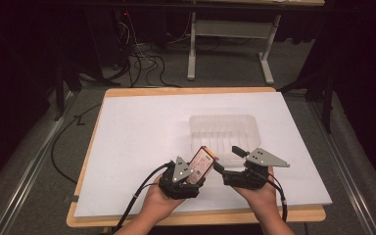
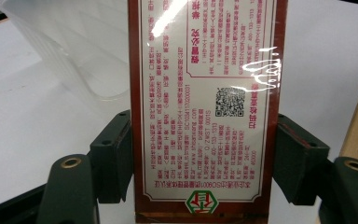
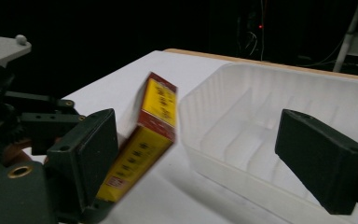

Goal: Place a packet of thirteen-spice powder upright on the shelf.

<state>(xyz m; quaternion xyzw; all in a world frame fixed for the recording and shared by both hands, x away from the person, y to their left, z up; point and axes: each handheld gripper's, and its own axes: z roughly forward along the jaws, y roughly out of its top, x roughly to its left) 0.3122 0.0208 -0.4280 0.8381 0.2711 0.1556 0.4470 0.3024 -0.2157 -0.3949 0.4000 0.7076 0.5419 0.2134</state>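
Currently, items on the white counter [image 1: 142, 147]:

- Left claw [image 1: 192, 172]: clenched on the red-and-yellow printed box [image 1: 201, 162], one pad on each long side edge, as the left gripper view shows on the box's label face [image 2: 200, 102]. It sits at about 6 o'clock on the counter.
- Red-and-yellow printed box: held clear of the surface and tilted; its long axis runs out from the left claw toward 1 o'clock, with the free end aimed at the near left corner of the tray. The right gripper view shows it leaning toward the tray wall [image 3: 156, 126].
- Clear ribbed plastic tray [image 1: 225, 131]: empty, resting right of centre at about 1 o'clock from the left claw, just beside the box's free end.
- Right claw [image 1: 227, 159]: released, jaws wide apart with nothing between them, hovering at the tray's near edge, at 3 o'clock from the box.
- Judgement: the left hand carries the box; the coming move turns on advancing it along its own axis over the tray's near rim.
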